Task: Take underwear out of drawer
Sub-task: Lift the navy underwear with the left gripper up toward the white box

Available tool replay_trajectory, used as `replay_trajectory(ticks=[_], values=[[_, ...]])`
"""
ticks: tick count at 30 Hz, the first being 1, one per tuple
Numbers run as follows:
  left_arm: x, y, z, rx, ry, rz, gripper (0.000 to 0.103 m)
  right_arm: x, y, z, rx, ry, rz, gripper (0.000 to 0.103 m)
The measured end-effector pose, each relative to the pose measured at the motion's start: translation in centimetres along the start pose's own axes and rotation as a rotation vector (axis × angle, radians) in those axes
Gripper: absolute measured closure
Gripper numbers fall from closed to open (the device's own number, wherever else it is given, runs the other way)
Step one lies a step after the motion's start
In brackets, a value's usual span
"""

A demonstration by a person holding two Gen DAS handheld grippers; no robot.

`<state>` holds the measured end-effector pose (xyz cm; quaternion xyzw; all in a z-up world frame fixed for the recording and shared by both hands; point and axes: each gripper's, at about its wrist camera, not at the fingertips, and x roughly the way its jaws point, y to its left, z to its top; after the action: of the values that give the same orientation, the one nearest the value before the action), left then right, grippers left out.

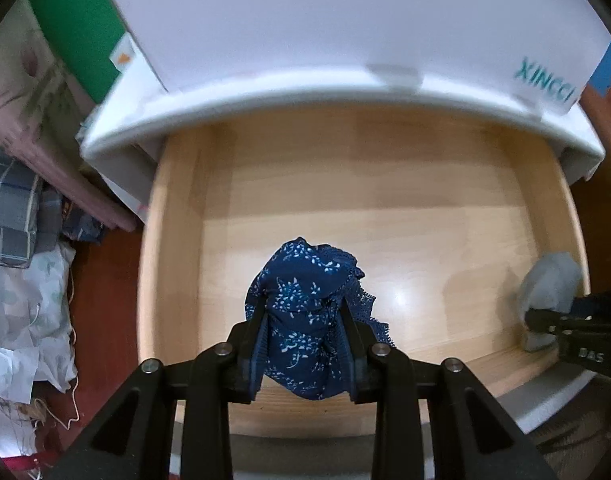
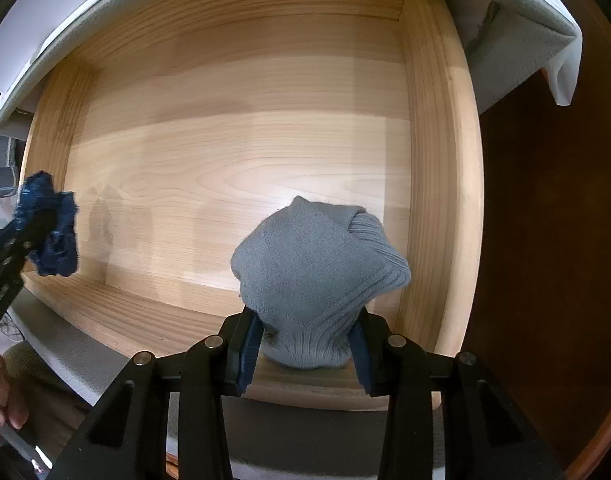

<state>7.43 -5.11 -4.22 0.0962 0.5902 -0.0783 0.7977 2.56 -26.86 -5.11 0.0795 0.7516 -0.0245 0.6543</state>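
- The wooden drawer [image 1: 385, 184] stands pulled out from under a white cabinet top [image 1: 305, 40]; its pale plank floor [image 2: 241, 160] is bare apart from the two garments held over it.
- The left gripper [image 1: 303, 312] has its jaws clamped on navy floral underwear [image 1: 305, 292] with a lace edge, bunched between the pads and held above the drawer floor near the front wall.
- The right gripper [image 2: 305, 332] is closed on a grey ribbed knit garment [image 2: 317, 272], bundled at the drawer's front right corner.
- Only the left wrist view shows the green panel [image 1: 77, 28], the teal lettering on the cabinet top, and piled fabrics [image 1: 21, 216] on the red floor.
- Only the right wrist view shows the drawer's back wall, the dark wood surface [image 2: 545, 240] to the right, and a person's fingers [image 2: 5, 400] at the lower left.
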Motion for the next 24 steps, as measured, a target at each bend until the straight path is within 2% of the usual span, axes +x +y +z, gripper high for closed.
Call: replay_trajectory(ticks=[3, 8, 15, 24], values=[[-1.7, 2.2, 0.7, 0.017, -0.068, 0.028, 0.073, 0.1, 0.2, 0.0, 0.001, 0.0, -0.002, 0.067], [-4.8, 2.5, 0.9, 0.037, -0.17, 0.069, 0.073, 0.0, 0.5, 0.1, -0.004, -0.006, -0.007, 0.067], [-7.7, 3.2, 0.7, 0.048, -0.257, 0.074, 0.073, 0.1, 0.4, 0.0, -0.006, -0.007, -0.01, 0.067], [-13.8, 3.3, 2.3, 0.071, -0.387, 0.072, 0.073, 0.1, 0.4, 0.0, -0.002, -0.009, -0.005, 0.067]])
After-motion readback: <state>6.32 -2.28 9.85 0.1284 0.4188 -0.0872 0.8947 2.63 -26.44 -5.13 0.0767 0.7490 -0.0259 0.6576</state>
